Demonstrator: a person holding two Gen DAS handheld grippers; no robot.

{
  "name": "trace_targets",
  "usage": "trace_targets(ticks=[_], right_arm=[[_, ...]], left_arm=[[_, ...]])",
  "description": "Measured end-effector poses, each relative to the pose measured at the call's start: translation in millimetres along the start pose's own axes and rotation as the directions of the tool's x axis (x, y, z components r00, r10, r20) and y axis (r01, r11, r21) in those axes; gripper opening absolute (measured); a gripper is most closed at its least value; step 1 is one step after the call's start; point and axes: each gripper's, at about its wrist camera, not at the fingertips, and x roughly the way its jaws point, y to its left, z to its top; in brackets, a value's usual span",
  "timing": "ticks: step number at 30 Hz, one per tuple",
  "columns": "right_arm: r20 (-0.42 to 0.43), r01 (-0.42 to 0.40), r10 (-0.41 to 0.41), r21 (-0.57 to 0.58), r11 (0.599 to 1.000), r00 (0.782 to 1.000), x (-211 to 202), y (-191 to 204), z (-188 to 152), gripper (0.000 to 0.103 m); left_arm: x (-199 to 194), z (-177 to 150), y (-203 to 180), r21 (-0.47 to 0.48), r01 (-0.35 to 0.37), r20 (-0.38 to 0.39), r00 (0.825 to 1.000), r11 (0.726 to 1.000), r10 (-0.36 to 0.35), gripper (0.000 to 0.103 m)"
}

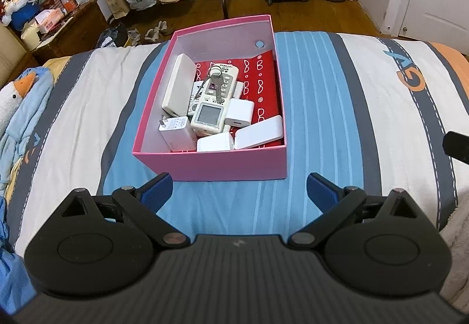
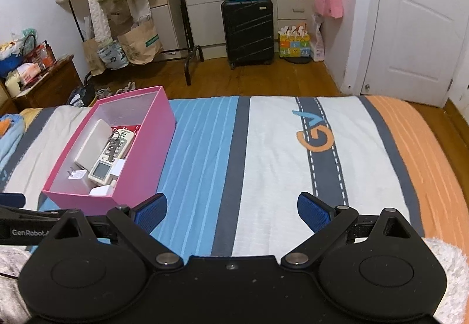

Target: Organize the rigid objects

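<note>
A pink box (image 1: 211, 165) sits on the striped bedspread (image 1: 316, 107), straight ahead of my left gripper (image 1: 239, 192), which is open and empty just short of the box's near wall. Inside lie a white remote (image 1: 212, 107) with keys (image 1: 215, 80) on top, a beige power bank (image 1: 178, 83), several white chargers (image 1: 178, 133) and a flat white case (image 1: 259, 132). In the right wrist view the pink box (image 2: 140, 154) stands to the left, and my right gripper (image 2: 231, 212) is open over bare bedspread, holding nothing.
A blue plush toy (image 1: 20, 101) lies at the bed's left edge. Beyond the bed are a wooden nightstand (image 1: 73, 30), a clothes rack with paper bags (image 2: 137, 42), a black suitcase (image 2: 247, 30) and a white door (image 2: 416, 28). The left gripper's body (image 2: 20, 224) shows at left.
</note>
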Motion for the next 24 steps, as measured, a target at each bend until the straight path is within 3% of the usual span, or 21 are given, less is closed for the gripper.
trace_targets(ticks=[24], right_arm=[[0.002,0.021,-0.021,-0.052,0.998,1.0,-1.8,7.6,-7.9,0.098]], left_arm=[[-1.3,1.1,5.6,-0.04,0.006,-0.002,1.0,0.999,-0.006,0.099]])
